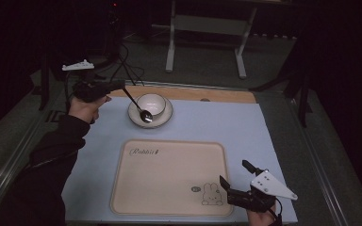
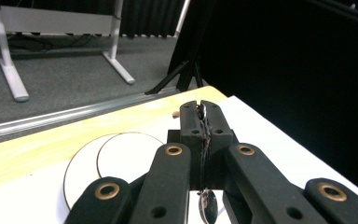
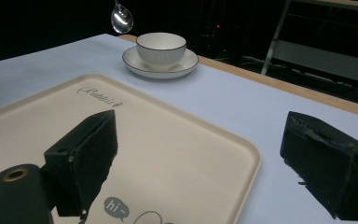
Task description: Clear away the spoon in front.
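Tray (image 1: 169, 176) reads "Rabbit"; right hand-held gripper (image 1: 238, 181) gapes; left hand-held gripper (image 1: 121, 85) clamps spoon (image 1: 139, 107).

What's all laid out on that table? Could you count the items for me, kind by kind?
Spoon, held up in the left gripper: 1
Cup: 1
Saucer under the cup: 1
Tray, beige with a rabbit picture: 1
Total: 4 things
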The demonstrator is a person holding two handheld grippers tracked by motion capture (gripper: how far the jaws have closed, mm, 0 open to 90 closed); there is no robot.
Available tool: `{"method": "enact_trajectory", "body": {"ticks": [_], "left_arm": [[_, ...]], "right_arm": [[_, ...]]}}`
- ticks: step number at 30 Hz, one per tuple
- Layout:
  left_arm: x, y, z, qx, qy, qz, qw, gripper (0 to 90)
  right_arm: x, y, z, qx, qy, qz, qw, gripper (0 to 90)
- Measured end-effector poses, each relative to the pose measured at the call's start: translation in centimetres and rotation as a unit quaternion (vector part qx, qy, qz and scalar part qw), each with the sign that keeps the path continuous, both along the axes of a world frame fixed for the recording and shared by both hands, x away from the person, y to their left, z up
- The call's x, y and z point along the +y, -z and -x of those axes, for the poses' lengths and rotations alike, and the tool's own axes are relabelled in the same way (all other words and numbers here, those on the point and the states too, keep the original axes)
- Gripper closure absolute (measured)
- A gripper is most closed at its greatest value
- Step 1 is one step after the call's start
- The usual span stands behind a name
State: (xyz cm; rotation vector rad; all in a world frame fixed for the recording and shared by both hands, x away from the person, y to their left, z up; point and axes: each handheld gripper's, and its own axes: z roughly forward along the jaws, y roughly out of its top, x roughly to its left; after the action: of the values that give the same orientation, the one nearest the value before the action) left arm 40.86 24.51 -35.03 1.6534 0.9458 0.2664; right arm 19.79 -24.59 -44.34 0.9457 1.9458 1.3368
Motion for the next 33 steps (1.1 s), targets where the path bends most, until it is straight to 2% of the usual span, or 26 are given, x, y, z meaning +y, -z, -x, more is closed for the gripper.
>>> {"method": "enact_trajectory", "body": {"ticks": [7, 14, 19, 22, 24, 33], "left_arm": [[-0.1, -0.2, 1.1, 0.004, 0.041, -0.015, 0.9990, 90.0], [-0.3, -0.2, 1.8, 0.010, 0.091, -0.026, 0.9954, 89.9], [-0.6, 0.0, 2.4, 0.015, 0.117, -0.037, 0.9924, 89.9], [-0.8, 0.2, 2.9, 0.017, 0.134, -0.041, 0.9900, 89.9], [-1.1, 0.4, 3.2, 0.021, 0.150, -0.044, 0.9875, 89.9], [-2.2, 1.0, 4.0, 0.037, 0.210, -0.068, 0.9747, 89.8]], "right_arm": [[0.1, 0.0, 0.0, 0.001, -0.001, 0.002, 1.0000, 11.1], [0.1, 0.0, 0.0, 0.002, -0.002, 0.002, 1.0000, 11.1], [0.1, 0.0, 0.0, 0.001, -0.003, 0.002, 1.0000, 11.1], [0.1, 0.0, 0.0, 0.002, -0.003, 0.003, 1.0000, 11.1], [0.1, 0.0, 0.0, 0.002, -0.004, 0.003, 1.0000, 11.1], [0.2, 0.1, -0.1, 0.005, -0.006, 0.004, 1.0000, 11.1]]}}
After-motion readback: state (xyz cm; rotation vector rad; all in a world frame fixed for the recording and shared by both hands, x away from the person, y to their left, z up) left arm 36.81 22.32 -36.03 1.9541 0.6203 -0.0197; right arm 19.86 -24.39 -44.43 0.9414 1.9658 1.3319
